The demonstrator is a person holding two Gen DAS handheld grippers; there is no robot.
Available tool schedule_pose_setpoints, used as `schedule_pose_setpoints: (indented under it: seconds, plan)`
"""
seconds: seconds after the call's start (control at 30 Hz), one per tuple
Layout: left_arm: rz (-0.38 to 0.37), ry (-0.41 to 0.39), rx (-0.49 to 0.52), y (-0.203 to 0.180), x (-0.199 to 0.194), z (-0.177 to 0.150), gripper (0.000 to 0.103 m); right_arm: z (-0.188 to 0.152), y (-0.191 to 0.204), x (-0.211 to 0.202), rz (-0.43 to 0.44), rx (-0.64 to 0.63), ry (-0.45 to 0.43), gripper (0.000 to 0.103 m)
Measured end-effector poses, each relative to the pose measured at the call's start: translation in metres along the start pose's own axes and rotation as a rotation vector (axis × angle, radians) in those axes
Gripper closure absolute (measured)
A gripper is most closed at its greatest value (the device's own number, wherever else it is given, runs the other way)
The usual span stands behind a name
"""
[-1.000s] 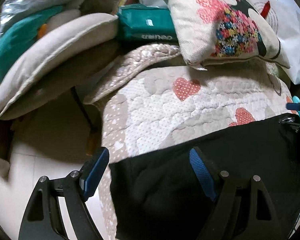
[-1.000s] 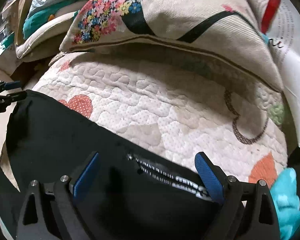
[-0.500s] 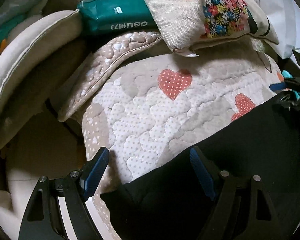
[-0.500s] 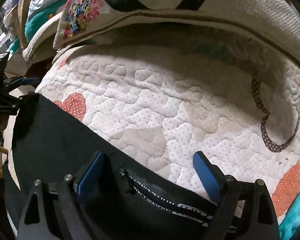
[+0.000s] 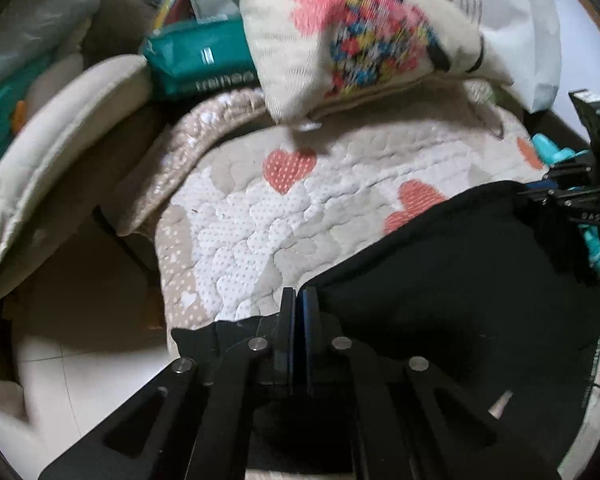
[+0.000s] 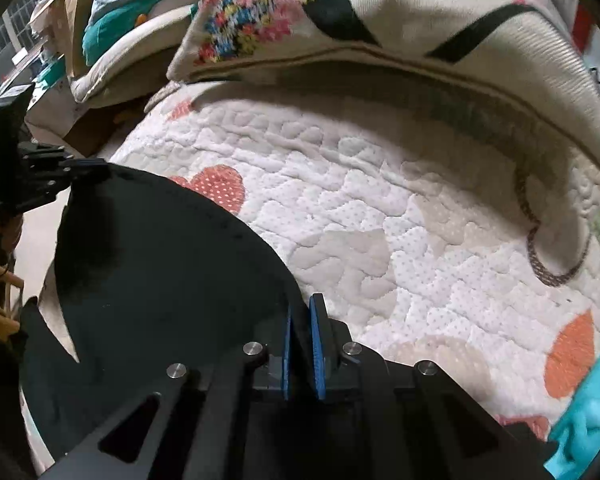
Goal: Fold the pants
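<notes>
Black pants [image 5: 460, 264] lie on a quilted heart-patterned blanket [image 5: 260, 216]. My left gripper [image 5: 299, 300] is shut on the pants' near left edge. My right gripper [image 6: 302, 312] is shut on the pants' right edge, and the black cloth [image 6: 160, 264] stretches from it to the left. Each gripper shows in the other's view, the right one at the far right [image 5: 572, 196] and the left one at the far left [image 6: 60, 172], both pinching the cloth.
A flower-patterned cushion [image 5: 360, 40] lies at the back of the blanket [image 6: 380, 220], also seen close up [image 6: 420, 20]. A teal package [image 5: 204, 68] and a beige pad [image 5: 60, 152] lie at back left. A turquoise thing [image 6: 584, 420] lies at right. Floor [image 5: 80, 340] lies left.
Both grippers have gone from wide open to shut, each pinching an edge of the black pants. The pants' edge has lifted and pulled taut between them.
</notes>
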State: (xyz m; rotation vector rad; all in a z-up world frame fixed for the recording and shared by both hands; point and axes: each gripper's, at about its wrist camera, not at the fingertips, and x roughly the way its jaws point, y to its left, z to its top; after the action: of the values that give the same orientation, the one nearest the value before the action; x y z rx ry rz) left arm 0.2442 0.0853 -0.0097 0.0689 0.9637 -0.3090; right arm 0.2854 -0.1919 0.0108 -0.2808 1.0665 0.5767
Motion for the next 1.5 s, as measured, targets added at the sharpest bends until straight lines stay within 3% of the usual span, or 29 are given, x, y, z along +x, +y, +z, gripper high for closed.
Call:
schedule_pose_setpoints:
  seconds: [0.3, 0.6, 0.73, 0.9, 1.0, 1.03, 1.07, 1.13, 1.27, 1.37, 1.5]
  plan:
    - [-0.011, -0.085, 0.002, -0.034, -0.095, -0.043, 0.100, -0.035, 0.041, -0.073, -0.080, -0.013, -0.041, 0.093]
    - [-0.035, -0.094, -0.080, -0.071, -0.158, -0.135, 0.100, -0.134, 0.106, -0.114, -0.089, -0.087, 0.049, 0.093]
    - [-0.027, -0.017, -0.122, -0.091, -0.159, -0.182, 0.100, -0.181, 0.136, -0.109, -0.093, -0.129, 0.137, 0.093]
    - [0.037, 0.124, -0.184, -0.099, -0.139, -0.215, 0.099, -0.218, 0.160, -0.090, -0.112, -0.177, 0.270, 0.091]
    - [0.090, 0.232, -0.224, -0.094, -0.130, -0.232, 0.099, -0.234, 0.169, -0.078, -0.178, -0.206, 0.346, 0.075]
    - [0.089, 0.251, -0.242, -0.091, -0.131, -0.237, 0.099, -0.237, 0.169, -0.079, -0.192, -0.203, 0.354, 0.063]
    - [0.077, 0.266, -0.275, -0.085, -0.135, -0.244, 0.099, -0.238, 0.167, -0.084, -0.204, -0.193, 0.345, 0.052]
    - [0.059, 0.264, -0.323, -0.072, -0.148, -0.252, 0.098, -0.238, 0.162, -0.101, -0.214, -0.168, 0.303, 0.044]
    - [0.075, 0.191, -0.389, -0.058, -0.180, -0.251, 0.094, -0.230, 0.137, -0.137, -0.233, -0.064, 0.210, 0.041]
    - [0.052, 0.119, -0.432, -0.057, -0.186, -0.233, 0.078, -0.213, 0.120, -0.146, -0.264, 0.022, 0.140, 0.041]
    - [-0.013, 0.040, -0.412, -0.087, -0.169, -0.201, 0.072, -0.175, 0.114, -0.133, -0.159, 0.138, 0.038, 0.041]
